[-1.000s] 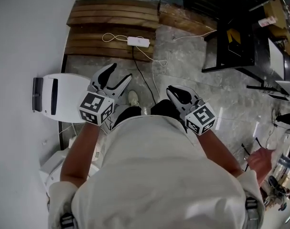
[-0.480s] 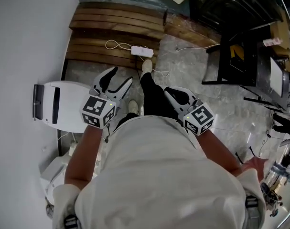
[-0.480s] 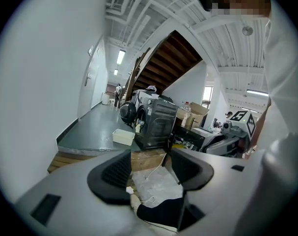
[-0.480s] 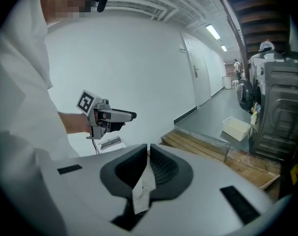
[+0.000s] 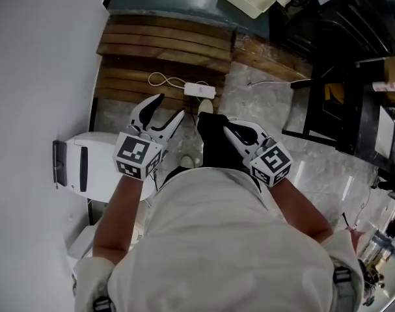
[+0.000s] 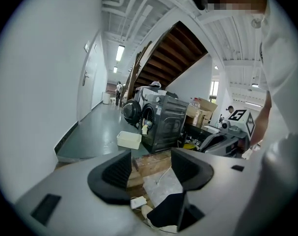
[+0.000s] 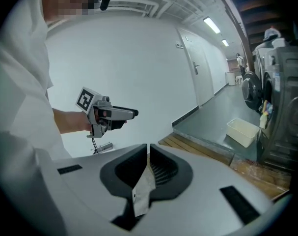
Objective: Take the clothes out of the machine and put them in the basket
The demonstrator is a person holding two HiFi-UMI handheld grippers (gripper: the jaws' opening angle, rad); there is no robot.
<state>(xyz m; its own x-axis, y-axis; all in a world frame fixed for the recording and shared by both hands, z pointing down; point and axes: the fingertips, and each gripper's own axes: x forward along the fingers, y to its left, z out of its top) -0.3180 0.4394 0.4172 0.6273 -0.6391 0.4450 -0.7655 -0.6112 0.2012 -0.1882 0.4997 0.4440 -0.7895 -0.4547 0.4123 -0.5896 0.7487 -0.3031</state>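
The left gripper holds its black jaws apart around nothing, and the right gripper has its jaws together, empty. At twelve o'clock ahead, a white rectangular plastic basket sits on the floor just beside the dark grey front-loading washing machine. Pale clothes show at the machine's open door.

My left tongs reach out ahead of my chest, jaws standing apart with nothing between them. My right tongs run alongside, jaws closed together, empty. Both bare forearms angle slightly downward.
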